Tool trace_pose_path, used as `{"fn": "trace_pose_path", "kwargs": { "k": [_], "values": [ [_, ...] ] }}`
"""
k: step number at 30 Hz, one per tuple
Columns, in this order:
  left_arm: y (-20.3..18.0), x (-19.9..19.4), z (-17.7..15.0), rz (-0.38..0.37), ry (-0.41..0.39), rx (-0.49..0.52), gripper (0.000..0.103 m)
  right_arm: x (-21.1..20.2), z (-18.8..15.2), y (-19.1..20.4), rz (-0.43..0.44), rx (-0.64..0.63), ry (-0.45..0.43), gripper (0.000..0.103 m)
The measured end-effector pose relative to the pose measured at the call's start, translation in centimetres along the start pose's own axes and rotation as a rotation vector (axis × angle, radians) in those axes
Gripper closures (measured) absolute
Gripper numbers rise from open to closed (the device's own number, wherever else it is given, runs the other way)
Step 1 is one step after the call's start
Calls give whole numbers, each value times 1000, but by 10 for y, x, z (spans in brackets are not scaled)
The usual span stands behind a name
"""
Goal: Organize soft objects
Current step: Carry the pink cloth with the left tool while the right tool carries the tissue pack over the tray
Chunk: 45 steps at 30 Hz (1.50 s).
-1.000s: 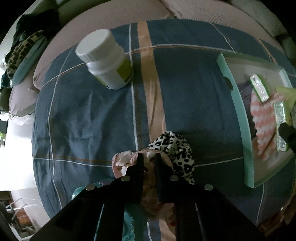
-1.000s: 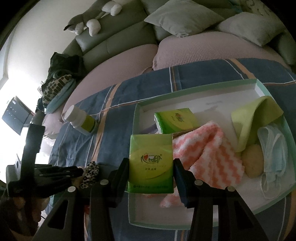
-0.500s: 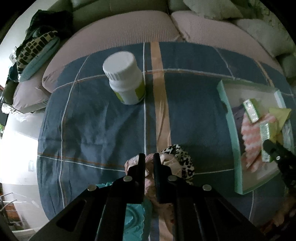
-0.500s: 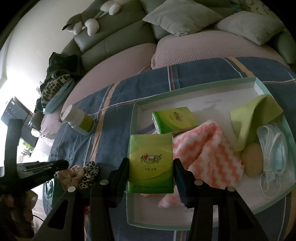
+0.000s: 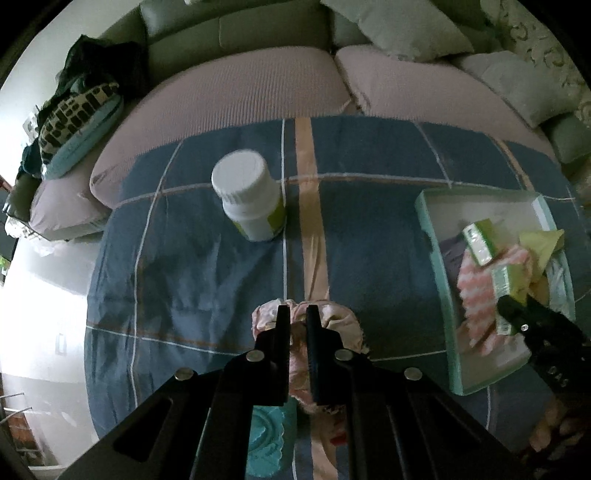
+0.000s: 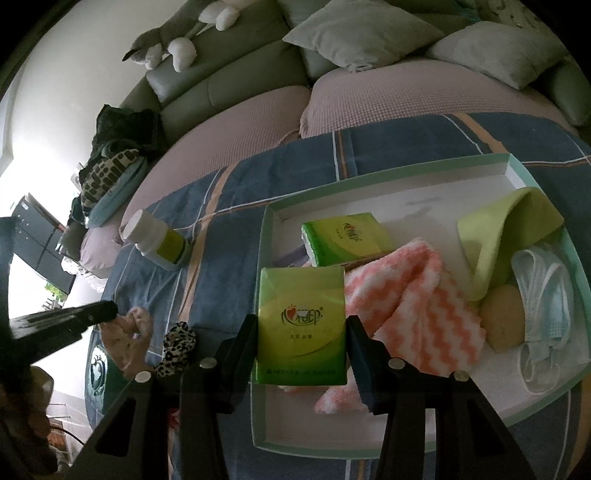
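My left gripper (image 5: 294, 312) is shut on a pink scrunchie (image 5: 338, 319) and holds it above the blue plaid cloth; it also shows in the right wrist view (image 6: 129, 338). A leopard-print scrunchie (image 6: 177, 347) lies on the cloth. My right gripper (image 6: 301, 325) is shut on a green tissue pack (image 6: 301, 325) over the near left corner of the mint-edged tray (image 6: 258, 258). The tray holds a second tissue pack (image 6: 345, 238), a pink-white fuzzy sock (image 6: 417, 310), a yellow-green cloth (image 6: 506, 225), a beige sponge (image 6: 504, 317) and a blue face mask (image 6: 546, 306).
A white pill bottle (image 5: 251, 197) with a green label stands on the cloth, far left of the tray. A teal item (image 5: 264, 439) lies under my left gripper. Sofa cushions (image 6: 369, 33) and a plush toy (image 6: 166, 44) lie behind.
My left gripper has risen with the pink scrunchie, leaving the leopard-print scrunchie on the cloth. My right gripper has stayed put with the tissue pack.
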<state>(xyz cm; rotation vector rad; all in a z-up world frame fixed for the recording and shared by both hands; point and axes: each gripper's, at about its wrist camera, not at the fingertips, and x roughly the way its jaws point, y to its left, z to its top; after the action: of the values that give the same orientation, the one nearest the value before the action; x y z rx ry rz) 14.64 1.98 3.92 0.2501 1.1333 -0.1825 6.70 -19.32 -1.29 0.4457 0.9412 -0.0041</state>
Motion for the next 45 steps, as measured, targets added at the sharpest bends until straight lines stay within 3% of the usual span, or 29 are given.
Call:
{"fn": "trace_pose_path", "kwargs": {
  "k": [7,18,26,33,45],
  "values": [
    [-15,-36,10,-27,-101,5,95,-16,4,-1,13,1,-50,53],
    [-68,-54,35,-188,-229,-12,95,-66,13,-33,-72,56,-190,53],
    [-111,-30,40,-249,-225,13,95,-73,18,-68,-132,131,-210,53],
    [-146,-28,36,-292,-240,94,95,-78,22,-91,-182,170,-228,53],
    [-167,-5,47,-335,-251,101,95,-69,30,-100,-164,145,-232,53]
  ]
}}
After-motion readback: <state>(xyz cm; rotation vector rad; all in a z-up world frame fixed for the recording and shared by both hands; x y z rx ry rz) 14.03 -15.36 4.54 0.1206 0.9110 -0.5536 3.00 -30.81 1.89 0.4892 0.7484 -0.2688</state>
